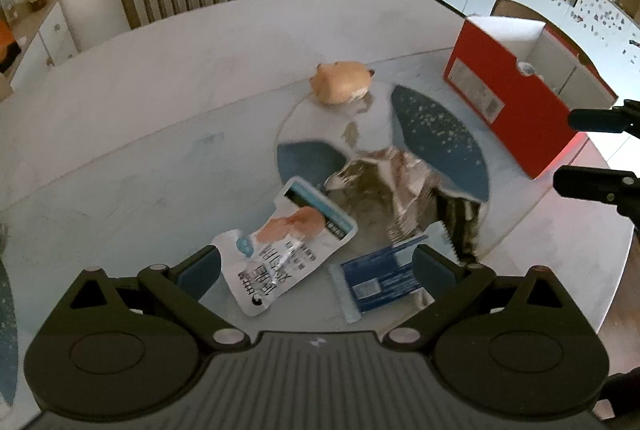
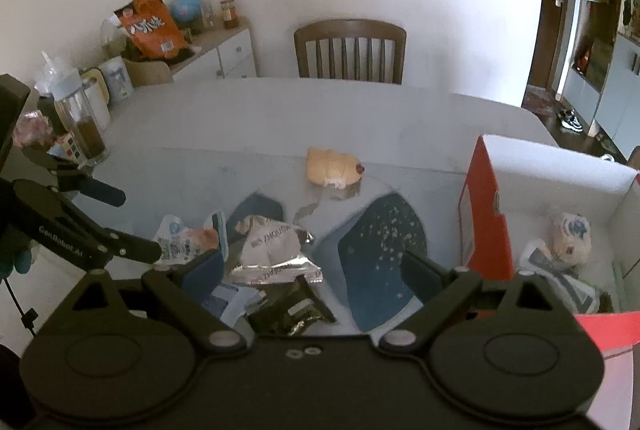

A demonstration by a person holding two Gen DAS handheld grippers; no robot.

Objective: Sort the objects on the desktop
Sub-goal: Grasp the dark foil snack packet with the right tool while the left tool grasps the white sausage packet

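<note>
My left gripper (image 1: 318, 266) is open and empty, just above a white snack pouch (image 1: 280, 250) and a dark blue packet (image 1: 380, 280) on the glass turntable (image 1: 180, 165). A crumpled silver wrapper (image 1: 392, 185) lies beyond them. A tan plush toy (image 1: 340, 81) sits farther back. My right gripper (image 2: 316, 268) is open and empty over the silver wrapper (image 2: 276, 250) and a dark wrapper (image 2: 296, 314). The red box (image 2: 486, 222) at the right holds a plush toy (image 2: 570, 238) and a packet. The left gripper (image 2: 136, 222) shows at the left of the right wrist view.
The red box (image 1: 508, 97) stands at the table's right side, with the right gripper's fingers (image 1: 592, 185) beside it. A wooden chair (image 2: 350, 49) stands behind the table. Bottles and a jar (image 2: 84, 117) crowd the left table edge. A sideboard (image 2: 224, 53) stands by the wall.
</note>
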